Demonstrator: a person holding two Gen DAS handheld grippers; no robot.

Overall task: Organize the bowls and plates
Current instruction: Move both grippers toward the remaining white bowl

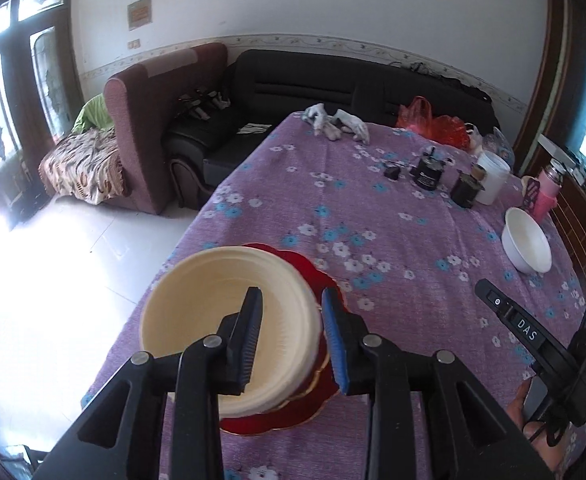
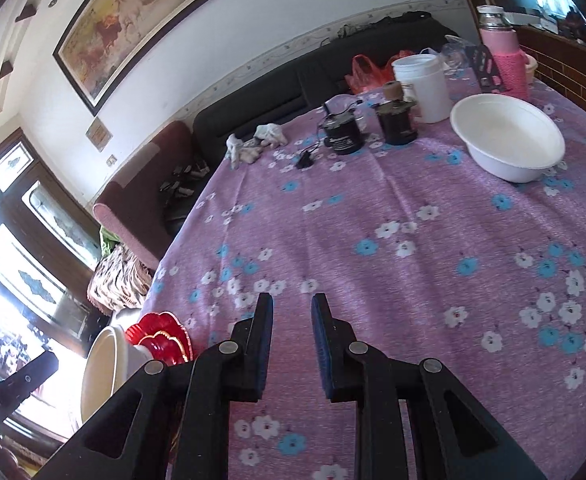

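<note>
The cream bowl point(image 1: 229, 332) sits on the red plates point(image 1: 317, 392) at the table's point(image 1: 393, 216) near edge, looks light but stiff, rim's the spot to grab. Left hand-held gripper point(image 1: 291, 340) is spread, straddling that rim, not pinching. Right hand-held gripper point(image 2: 292, 346) is slightly spread with nothing in it. Only its view shows the white bowl point(image 2: 509, 142) up close.

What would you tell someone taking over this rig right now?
Left gripper: jaws open, straddling the near rim of the cream bowl, not pressing.
Right gripper: jaws open, empty, over bare tablecloth.
Cream bowl sits stacked on the red plates near the table edge.
White bowl stands alone across the table.
Left to do: bring the white bowl to the stack.
</note>
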